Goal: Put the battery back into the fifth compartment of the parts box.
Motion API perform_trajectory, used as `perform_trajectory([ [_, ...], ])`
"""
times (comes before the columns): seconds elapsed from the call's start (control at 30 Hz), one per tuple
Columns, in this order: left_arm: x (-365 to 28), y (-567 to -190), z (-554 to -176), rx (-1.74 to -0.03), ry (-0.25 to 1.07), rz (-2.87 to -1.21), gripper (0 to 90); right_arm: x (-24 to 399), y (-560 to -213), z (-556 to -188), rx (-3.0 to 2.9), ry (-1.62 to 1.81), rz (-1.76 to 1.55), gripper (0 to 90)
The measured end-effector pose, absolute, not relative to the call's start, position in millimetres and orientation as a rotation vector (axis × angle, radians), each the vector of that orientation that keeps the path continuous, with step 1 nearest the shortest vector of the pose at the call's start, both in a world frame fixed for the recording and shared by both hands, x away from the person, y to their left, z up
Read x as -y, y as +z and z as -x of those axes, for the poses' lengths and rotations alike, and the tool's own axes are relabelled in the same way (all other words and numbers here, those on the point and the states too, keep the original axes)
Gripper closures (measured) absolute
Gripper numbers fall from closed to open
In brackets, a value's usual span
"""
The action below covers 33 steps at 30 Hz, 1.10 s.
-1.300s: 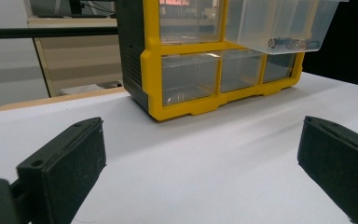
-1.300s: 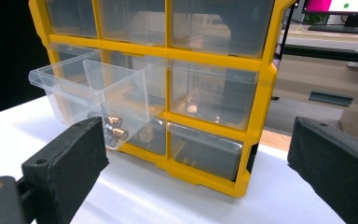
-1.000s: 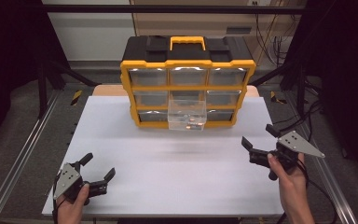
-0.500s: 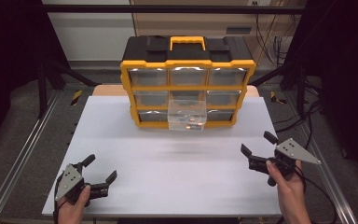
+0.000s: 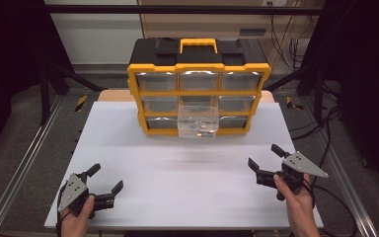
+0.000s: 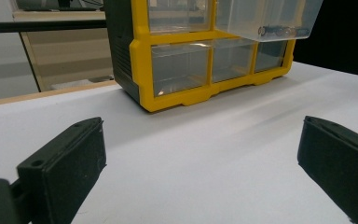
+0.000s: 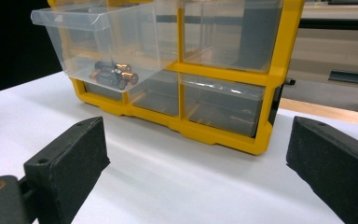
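A yellow and black organizer box with clear drawers stands at the back of the white table. Its middle drawer is pulled out and holds batteries. Seen from the left gripper view, the same box and drawer are ahead. My left gripper is open near the front left corner, held by a hand, empty. Near the front right edge my right gripper is open and empty too. Both are well short of the box.
Metal rails run along both table sides. Cables lie on the floor at the right. A black handle area with a yellow grip tops the box.
Both grippers have drawn back toward the table's front edge; the right one moved down and slightly right. The box and its drawer have not moved.
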State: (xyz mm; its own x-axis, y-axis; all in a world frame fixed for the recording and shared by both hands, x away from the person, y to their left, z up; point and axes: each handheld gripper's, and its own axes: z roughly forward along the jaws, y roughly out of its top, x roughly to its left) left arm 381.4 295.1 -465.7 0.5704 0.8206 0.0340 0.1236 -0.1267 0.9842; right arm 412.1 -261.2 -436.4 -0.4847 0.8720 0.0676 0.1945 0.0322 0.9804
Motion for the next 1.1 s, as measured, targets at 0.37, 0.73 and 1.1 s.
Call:
perform_trajectory([
  [0.37, -297, -467, -382, -0.801, 0.728, -1.612, 1.0, 251, -447, -414, -1.753, 1.508, -1.075, 5.4],
  [0.73, -296, -468, -382, -0.796, 0.709, -1.61, 1.2, 242, -453, -415, -1.769, 1.52, -1.057, 5.6],
  [1.1, -295, -470, -383, -0.786, 0.703, -1.611, 1.3, 233, -463, -416, -1.791, 1.529, -1.041, 5.7],
])
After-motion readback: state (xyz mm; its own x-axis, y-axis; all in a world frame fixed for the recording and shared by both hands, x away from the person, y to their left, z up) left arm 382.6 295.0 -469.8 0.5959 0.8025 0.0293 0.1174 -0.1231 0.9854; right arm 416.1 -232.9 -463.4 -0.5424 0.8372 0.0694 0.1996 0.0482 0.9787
